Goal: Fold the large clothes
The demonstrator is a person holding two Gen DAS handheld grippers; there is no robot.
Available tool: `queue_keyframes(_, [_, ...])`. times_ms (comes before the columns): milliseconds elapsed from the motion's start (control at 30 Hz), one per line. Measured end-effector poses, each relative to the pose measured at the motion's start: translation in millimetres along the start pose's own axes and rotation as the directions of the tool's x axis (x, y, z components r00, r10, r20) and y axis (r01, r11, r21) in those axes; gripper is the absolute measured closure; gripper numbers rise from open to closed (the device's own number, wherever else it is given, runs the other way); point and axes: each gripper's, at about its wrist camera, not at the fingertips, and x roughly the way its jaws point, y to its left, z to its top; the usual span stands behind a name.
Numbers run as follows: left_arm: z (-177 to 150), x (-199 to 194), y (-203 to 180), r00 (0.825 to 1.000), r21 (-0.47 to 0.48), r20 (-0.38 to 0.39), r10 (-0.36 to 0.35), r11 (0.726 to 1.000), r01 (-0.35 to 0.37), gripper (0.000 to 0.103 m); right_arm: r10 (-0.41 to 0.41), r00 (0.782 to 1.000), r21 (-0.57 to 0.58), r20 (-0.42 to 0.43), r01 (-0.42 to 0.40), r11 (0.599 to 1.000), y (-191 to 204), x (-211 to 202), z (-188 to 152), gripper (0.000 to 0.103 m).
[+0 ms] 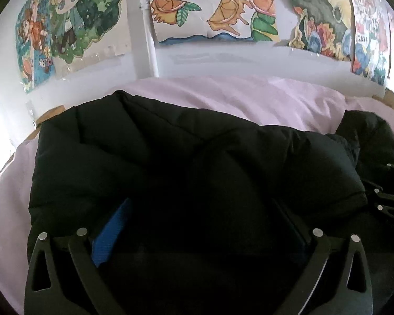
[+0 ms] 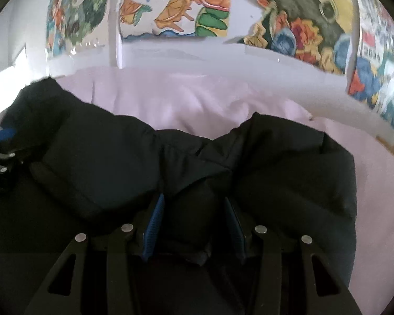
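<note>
**Black puffer jacket on bed, both grippers at its near edge**

We see a bed (image 1: 289, 99) with a pale pink sheet, and a white wall (image 1: 223, 60) behind it hung with colourful drawings (image 1: 212, 8).

A black puffer jacket (image 1: 170, 157) lies bunched across the near part of the bed, covering most of both views; in the right wrist view its padded folds (image 2: 289, 170) rise either side of a dip in the middle.

Our left gripper (image 1: 197, 225) is spread wide, the jacket filling the space between its fingers; one blue pad (image 1: 110, 233) shows at the left, and we cannot tell if the pads touch fabric.

Our right gripper (image 2: 194, 223) is clamped on a fold of the jacket, blue pads (image 2: 152, 225) pressed against both sides of it.
</note>
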Motion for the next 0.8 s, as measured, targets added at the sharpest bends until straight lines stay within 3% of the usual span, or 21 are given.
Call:
queue_keyframes(167, [-2.4,5.4,-6.6,0.998,0.022,0.041,0.039,0.999,-0.040,0.001,-0.036,0.999,-0.026,-0.005,0.036,0.999,5.4,24.2,-1.8,0.059])
queue_keyframes(267, [-8.1,-6.4,-6.2,0.996,0.014,0.085,0.030,0.999,-0.031,0.001,-0.023,0.999,0.000,0.031,0.023,1.000,1.2,13.7,-6.6,0.058])
queue_keyframes(400, [-14.0,-27.4,-10.5,0.990,0.021,0.134,0.033,0.999,-0.036,0.001,0.007,0.997,0.060,0.075,-0.011,0.998,-8.7,-10.0,-14.6,0.048])
queue_keyframes(600, [-11.3,-58.3,-19.6,0.992,0.040,0.076,0.096,0.994,-0.099,0.001,0.005,1.000,0.118,0.015,-0.006,0.993,-16.0,-40.6,-10.3,0.026])
queue_keyframes(800, [-20.9,-112.2,-10.2,0.997,-0.027,0.037,0.073,0.997,-0.072,0.001,-0.011,1.000,0.104,-0.002,0.011,0.994,-12.0,-104.5,-28.8,0.021])
